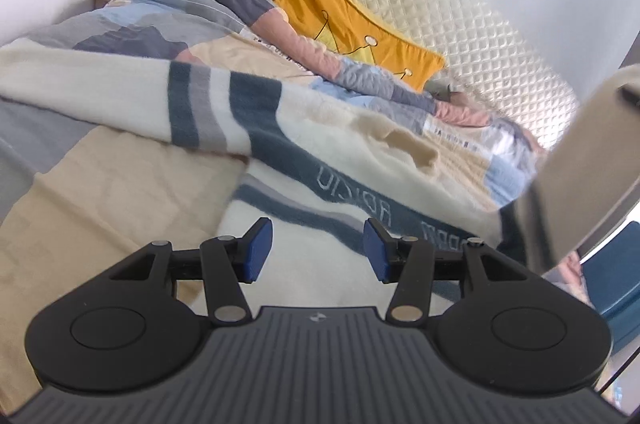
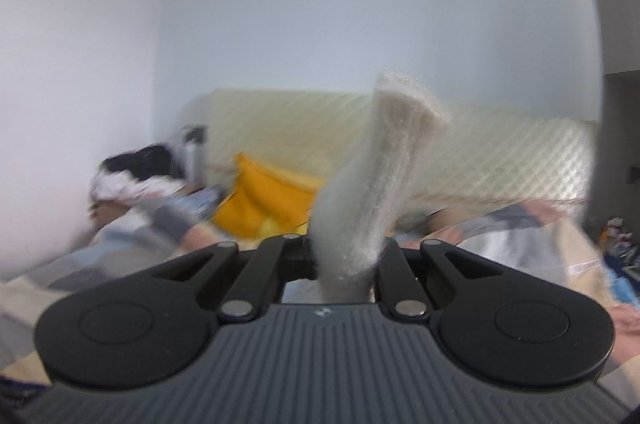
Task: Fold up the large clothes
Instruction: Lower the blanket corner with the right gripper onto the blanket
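A cream fold of the sweater (image 2: 372, 192) is pinched in the right gripper (image 2: 344, 256), jutting up and away. The left gripper (image 1: 318, 250) is held spread and empty above the striped sweater (image 1: 280, 144), stretched across the bedspread (image 1: 100, 192).

Bed's near side open; yellow pillow (image 1: 352, 36), headboard (image 1: 440, 4) block far end.
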Demonstrator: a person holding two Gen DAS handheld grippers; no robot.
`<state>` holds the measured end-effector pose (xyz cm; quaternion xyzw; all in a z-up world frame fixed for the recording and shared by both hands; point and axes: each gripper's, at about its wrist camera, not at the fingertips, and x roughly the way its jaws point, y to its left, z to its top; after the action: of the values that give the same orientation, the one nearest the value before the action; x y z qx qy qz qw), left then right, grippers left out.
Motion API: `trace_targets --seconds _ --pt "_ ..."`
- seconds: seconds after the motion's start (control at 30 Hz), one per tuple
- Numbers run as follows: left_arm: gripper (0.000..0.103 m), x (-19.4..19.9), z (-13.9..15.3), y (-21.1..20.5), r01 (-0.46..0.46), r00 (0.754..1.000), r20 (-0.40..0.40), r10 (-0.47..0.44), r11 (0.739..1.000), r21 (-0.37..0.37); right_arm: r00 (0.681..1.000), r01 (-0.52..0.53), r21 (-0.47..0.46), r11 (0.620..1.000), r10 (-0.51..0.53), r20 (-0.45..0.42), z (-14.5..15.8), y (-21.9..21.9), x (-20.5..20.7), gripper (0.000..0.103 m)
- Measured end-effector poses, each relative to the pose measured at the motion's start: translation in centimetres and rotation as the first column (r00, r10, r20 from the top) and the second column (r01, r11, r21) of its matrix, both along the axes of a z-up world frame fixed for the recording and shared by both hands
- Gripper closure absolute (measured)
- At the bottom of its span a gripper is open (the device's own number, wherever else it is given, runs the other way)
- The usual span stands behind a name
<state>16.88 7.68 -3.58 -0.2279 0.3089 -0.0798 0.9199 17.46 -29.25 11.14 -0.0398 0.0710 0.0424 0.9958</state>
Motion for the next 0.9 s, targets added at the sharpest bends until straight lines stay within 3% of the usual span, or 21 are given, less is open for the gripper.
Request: trace_targets --seconds 0.2,0.3,0.47,0.6,0.67,0.73,0.77,0.8,0.9 --pt "0.048 -1.1 0.3 4.5 -0.061 0.998 0.014 0.062 0.995 -0.077 0.982 -0.137 -0.169 0.976 0.112 -0.152 -7.9 11.4 -1.0 0.091" --pt "0.047 -1.9 0.0 5.4 -0.022 0.999 0.031 0.023 0.999 -0.029 0.961 -0.197 -0.29 0.937 0.126 -0.247 -13.3 15.9 -1.5 0.091" --pt "0.048 -3.0 -1.5 8.1 -0.095 0.995 0.02 0.096 0.994 -0.05 0.913 -0.255 -0.324 0.911 0.117 -0.391 -20.4 19.6 -2.1 0.09" --pt "0.048 -2.8 -2.0 9.0 -0.106 0.994 0.012 0.108 0.989 -0.101 0.897 -0.246 -0.315 0.916 0.092 -0.432 -22.9 20.5 -2.3 0.088" --pt "0.048 -2.7 -1.8 8.4 -0.087 0.996 0.024 0.089 0.993 -0.077 0.888 -0.241 -0.297 0.924 0.086 -0.452 -22.7 20.5 -2.2 0.078" --pt "0.047 -2.6 -1.5 7.4 -0.065 0.997 0.036 0.066 0.997 -0.044 0.876 -0.245 -0.295 0.923 0.081 -0.475 -22.0 20.3 -2.6 0.042" --pt "0.047 -2.2 -1.3 6.9 -0.052 0.998 0.04 0.054 0.998 -0.038 0.879 -0.242 -0.303 0.922 0.075 -0.472 -21.9 20.3 -2.9 0.035" --pt "0.047 -2.1 -1.2 6.4 -0.036 0.998 0.045 0.038 0.999 -0.035 0.881 -0.244 -0.308 0.92 0.077 -0.467 -21.7 20.2 -3.3 0.03" --pt "0.047 -2.2 -1.1 5.3 0.005 0.998 0.062 -0.004 1.0 -0.016 0.858 -0.294 -0.256 0.921 0.136 -0.495 -20.1 19.2 -4.7 0.03"
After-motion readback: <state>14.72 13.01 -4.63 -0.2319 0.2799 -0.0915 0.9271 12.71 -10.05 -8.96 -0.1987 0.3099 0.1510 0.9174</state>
